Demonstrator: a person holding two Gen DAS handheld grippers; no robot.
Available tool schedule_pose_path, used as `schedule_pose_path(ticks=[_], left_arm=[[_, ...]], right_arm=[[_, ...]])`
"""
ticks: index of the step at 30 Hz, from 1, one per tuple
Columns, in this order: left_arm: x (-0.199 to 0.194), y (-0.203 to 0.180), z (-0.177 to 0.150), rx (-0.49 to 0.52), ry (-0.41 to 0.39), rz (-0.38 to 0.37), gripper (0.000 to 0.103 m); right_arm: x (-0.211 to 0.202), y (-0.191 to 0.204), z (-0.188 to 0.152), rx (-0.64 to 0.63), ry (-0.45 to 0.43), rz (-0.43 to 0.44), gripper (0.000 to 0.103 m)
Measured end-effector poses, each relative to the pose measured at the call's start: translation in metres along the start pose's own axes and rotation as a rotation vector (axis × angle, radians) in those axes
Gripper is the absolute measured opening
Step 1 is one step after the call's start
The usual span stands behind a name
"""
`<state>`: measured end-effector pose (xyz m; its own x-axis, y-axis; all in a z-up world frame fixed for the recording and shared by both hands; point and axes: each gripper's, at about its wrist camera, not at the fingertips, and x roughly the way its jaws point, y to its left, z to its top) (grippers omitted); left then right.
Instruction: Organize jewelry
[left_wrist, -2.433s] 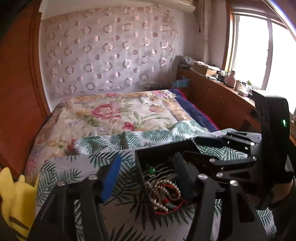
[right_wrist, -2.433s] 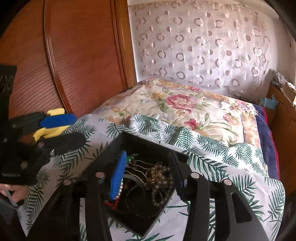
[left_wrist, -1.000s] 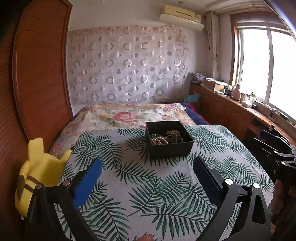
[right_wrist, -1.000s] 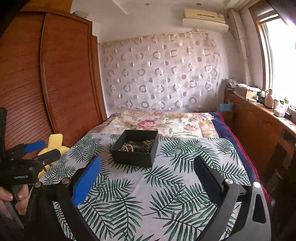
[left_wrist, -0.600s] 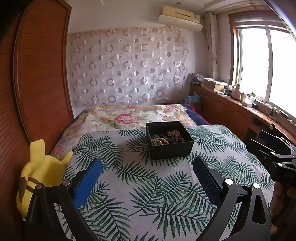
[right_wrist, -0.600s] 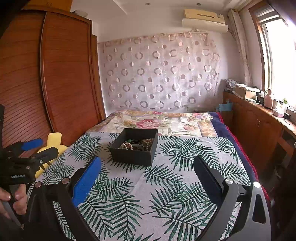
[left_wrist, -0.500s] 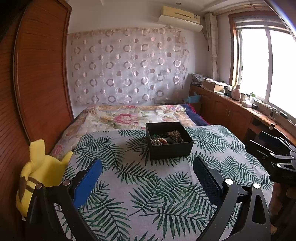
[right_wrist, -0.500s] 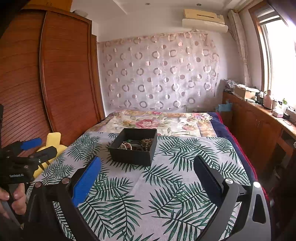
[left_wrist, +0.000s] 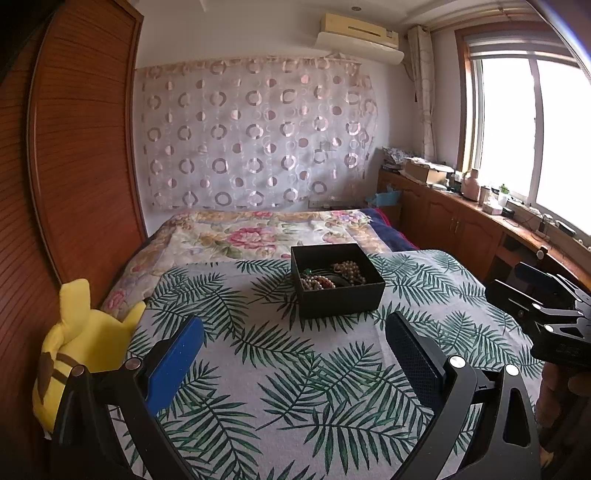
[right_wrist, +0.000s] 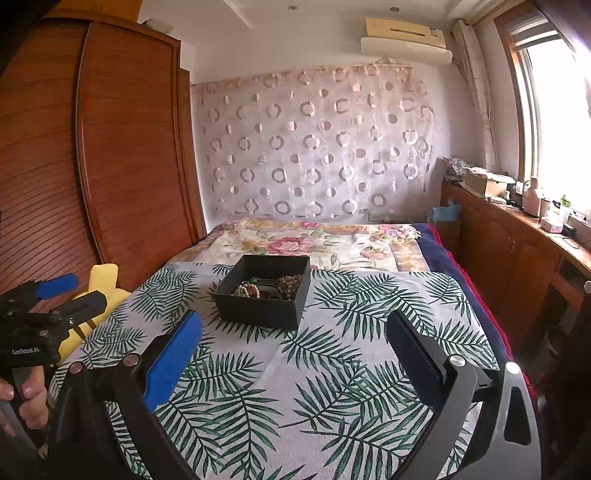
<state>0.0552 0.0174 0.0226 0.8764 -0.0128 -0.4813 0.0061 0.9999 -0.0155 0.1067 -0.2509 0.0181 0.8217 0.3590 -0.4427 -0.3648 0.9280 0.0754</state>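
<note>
A black open box (left_wrist: 338, 297) sits on the palm-leaf cloth (left_wrist: 280, 369) on the bed; it also shows in the right wrist view (right_wrist: 264, 299). Inside lie bead bracelets (left_wrist: 317, 282) and a brown bead string (left_wrist: 349, 271), seen again in the right wrist view (right_wrist: 251, 290). My left gripper (left_wrist: 293, 341) is open and empty, well back from the box. My right gripper (right_wrist: 293, 339) is open and empty too, equally far back. Each gripper shows at the edge of the other's view: the right one (left_wrist: 546, 306) and the left one (right_wrist: 55, 295).
A yellow plush toy (left_wrist: 85, 343) lies at the bed's left edge against the wooden wardrobe (left_wrist: 74, 166). A floral quilt (left_wrist: 255, 232) covers the far bed. A wooden counter (left_wrist: 480, 221) with small items runs under the window at the right.
Both grippers have pulled back from the box, where they hovered close over it 2.4 s ago. Over the last second they have hardly moved.
</note>
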Motion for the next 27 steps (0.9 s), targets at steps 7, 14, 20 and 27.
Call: schedule_pose_path(ticks=[7,14,20,27], left_arm=[[-0.0007,-0.0004,0.0002,0.008,-0.008,0.005,0.095],[-0.0007,-0.0002,0.0002,0.003,-0.007,0.001,0.095],[-0.0007,-0.0008,-0.0009,0.005,-0.008,0.002,0.095],[-0.002,-0.0006,-0.0001,0.004,-0.012,0.003,0.095]], right_arm=[[-0.0014,-0.0015,-0.0007,0.0,-0.002,-0.001,0.1],[-0.0013,-0.0012,-0.0014,0.001,-0.001,-0.002,0.1],[-0.0013,-0.0012,-0.0015,0.002,-0.001,-0.002,0.1],[-0.0015,-0.0017,-0.002,0.002,-0.001,-0.001,0.1]])
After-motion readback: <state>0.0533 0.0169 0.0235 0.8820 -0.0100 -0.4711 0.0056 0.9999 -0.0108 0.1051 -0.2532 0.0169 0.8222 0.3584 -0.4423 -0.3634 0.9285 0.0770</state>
